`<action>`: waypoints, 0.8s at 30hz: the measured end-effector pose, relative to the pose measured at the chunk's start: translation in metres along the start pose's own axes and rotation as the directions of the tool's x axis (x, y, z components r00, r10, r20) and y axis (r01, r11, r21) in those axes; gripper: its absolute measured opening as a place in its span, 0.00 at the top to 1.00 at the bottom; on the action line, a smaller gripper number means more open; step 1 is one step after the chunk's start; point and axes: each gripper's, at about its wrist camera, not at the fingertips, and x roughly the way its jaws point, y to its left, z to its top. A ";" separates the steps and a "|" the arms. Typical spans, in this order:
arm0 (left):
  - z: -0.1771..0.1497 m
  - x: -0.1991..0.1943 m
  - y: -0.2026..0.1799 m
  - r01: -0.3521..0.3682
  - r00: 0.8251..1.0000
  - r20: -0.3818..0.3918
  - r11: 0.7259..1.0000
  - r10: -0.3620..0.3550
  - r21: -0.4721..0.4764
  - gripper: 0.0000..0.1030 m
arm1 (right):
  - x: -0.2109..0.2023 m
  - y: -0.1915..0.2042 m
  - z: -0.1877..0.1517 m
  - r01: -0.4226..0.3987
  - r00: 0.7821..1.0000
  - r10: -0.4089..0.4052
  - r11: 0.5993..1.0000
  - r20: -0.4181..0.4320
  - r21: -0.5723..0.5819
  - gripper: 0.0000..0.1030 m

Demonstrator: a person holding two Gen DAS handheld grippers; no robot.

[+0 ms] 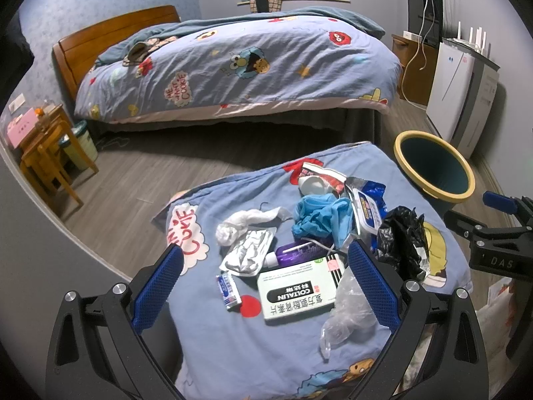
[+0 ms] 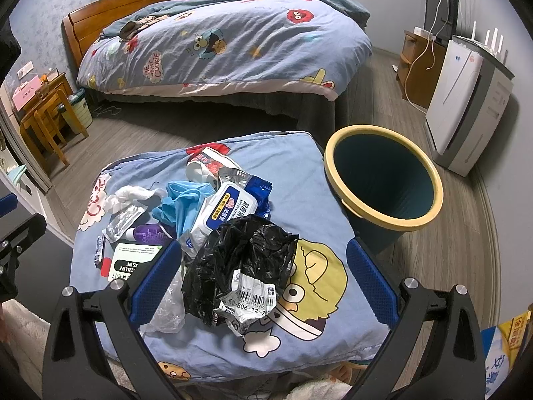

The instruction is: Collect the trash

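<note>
While the trash pile (image 1: 299,233) sat mid-cushion (image 2: 316,183), both the left gripper (image 1: 266,256) and right gripper (image 2: 263,250) hung wide open, with the bin (image 2: 429,206) just off the cushion's right edge.

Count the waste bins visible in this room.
2. A yellow-rimmed teal bin stands on the floor, right of the cushion holding the trash. A pale bin with a dark liner sits beside the far bed, near the wooden chair.
</note>
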 end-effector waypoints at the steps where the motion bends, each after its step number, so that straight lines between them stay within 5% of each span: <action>1: 0.000 0.000 0.000 0.000 1.000 0.000 1.000 0.000 0.001 0.05 | 0.000 0.000 0.000 0.001 1.000 -0.001 1.000 0.000 0.000 0.05; 24: 0.001 -0.003 0.003 0.002 1.000 -0.008 1.000 -0.002 0.010 0.05 | 0.003 -0.005 0.000 0.015 1.000 -0.015 1.000 -0.016 0.025 0.05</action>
